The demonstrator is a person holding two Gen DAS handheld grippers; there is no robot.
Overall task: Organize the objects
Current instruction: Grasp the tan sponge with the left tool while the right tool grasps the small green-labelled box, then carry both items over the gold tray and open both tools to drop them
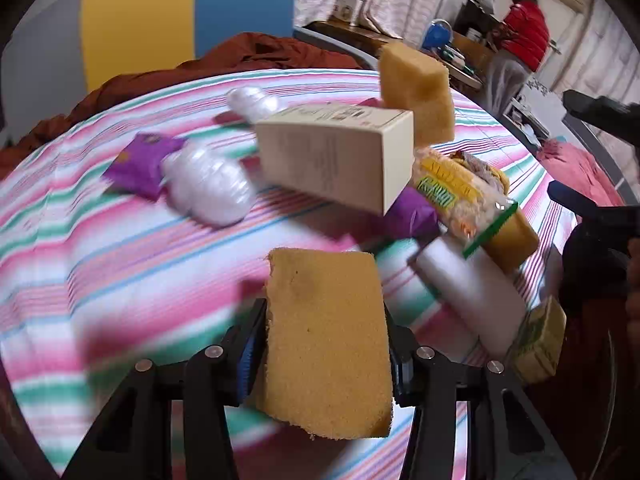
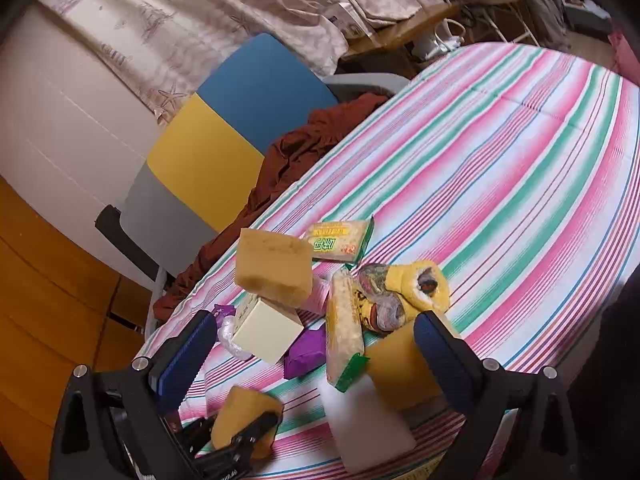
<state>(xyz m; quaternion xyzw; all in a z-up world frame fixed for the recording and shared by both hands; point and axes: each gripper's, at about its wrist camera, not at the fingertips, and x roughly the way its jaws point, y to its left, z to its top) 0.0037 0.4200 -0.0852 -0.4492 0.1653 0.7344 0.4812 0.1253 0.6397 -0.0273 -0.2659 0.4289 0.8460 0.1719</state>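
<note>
- Sponge (image 1: 326,344), yellow-orange, porous, rough along its edges, clamped upright between the closed jaws of the left gripper (image 1: 324,356), raised above the striped cloth (image 1: 120,240) at the near edge.
- Same held sponge (image 2: 244,424) seen at the bottom of the right wrist view, pinched by the black fingers there.
- Right gripper (image 2: 316,356) spread wide with nothing between its jaws, hovering over the pile; blue pads (image 2: 182,360) face inward.
- Just past the held sponge, a white foam block (image 1: 472,300) and a small yellow-green packet (image 1: 540,340) on the right.
- Crowded heap in the way beyond: cream box (image 1: 340,156) tilted on a purple packet (image 1: 412,212), a clear bag of yellow grains (image 1: 460,200) leaning over another sponge (image 1: 512,236).
- Second upright sponge (image 1: 416,92) behind the box, touching it.
- Left of the heap, apart from it: a wrapped white bundle (image 1: 208,188) beside another purple packet (image 1: 144,160), and a further white bundle (image 1: 256,100) behind.
- Only in the right wrist view: a patterned yellow cloth roll (image 2: 400,292) and a green-labelled flat pack (image 2: 340,240) at the pile's far side.
- Far off: rust-brown fabric (image 2: 296,152) bunched at the cloth's edge, a blue, yellow and grey panel (image 2: 224,148), patterned curtains (image 2: 200,12).
- Only in the left wrist view: a person in red (image 1: 524,36), distant.
</note>
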